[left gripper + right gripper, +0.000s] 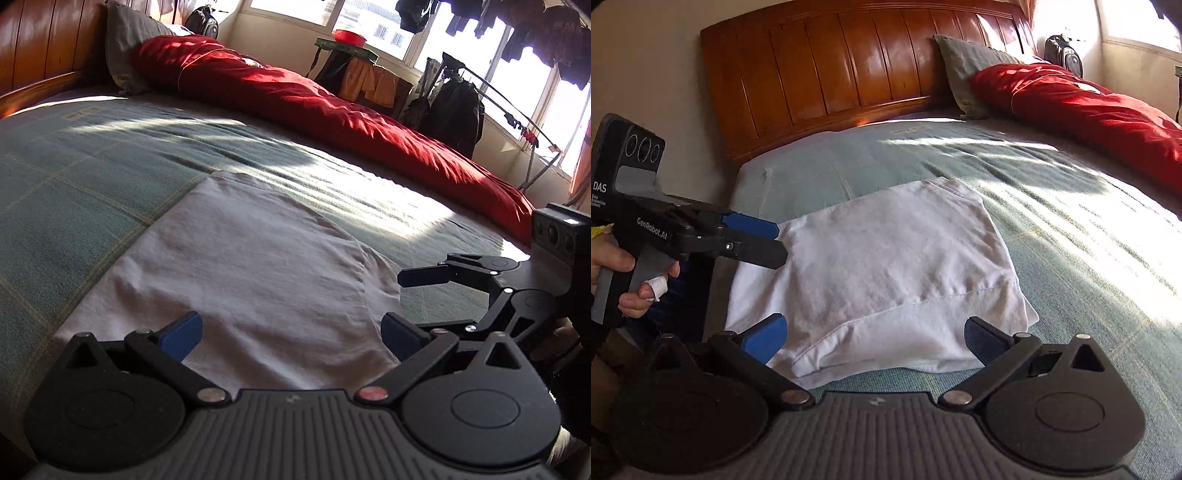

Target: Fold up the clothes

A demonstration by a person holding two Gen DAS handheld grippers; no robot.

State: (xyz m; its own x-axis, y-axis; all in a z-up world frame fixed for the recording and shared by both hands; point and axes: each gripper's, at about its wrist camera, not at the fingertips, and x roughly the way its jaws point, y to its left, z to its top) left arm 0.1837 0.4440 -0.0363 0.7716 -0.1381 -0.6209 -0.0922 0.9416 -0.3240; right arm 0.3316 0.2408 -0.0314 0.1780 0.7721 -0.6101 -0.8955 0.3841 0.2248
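Note:
A white T-shirt lies folded into a flat rectangle on the teal bedspread, near the bed's edge. My left gripper is open, its blue-padded fingers spread over the shirt's near edge without holding it. My right gripper is also open, straddling the hem side of the shirt, with nothing clamped. Each gripper shows in the other's view: the right gripper at the shirt's right edge, and the left gripper, held by a hand, at the shirt's left corner.
A long red duvet lies along the far side of the bed, with a grey pillow against the wooden headboard. A backpack, a drying rack with dark clothes and sunlit windows stand beyond the bed.

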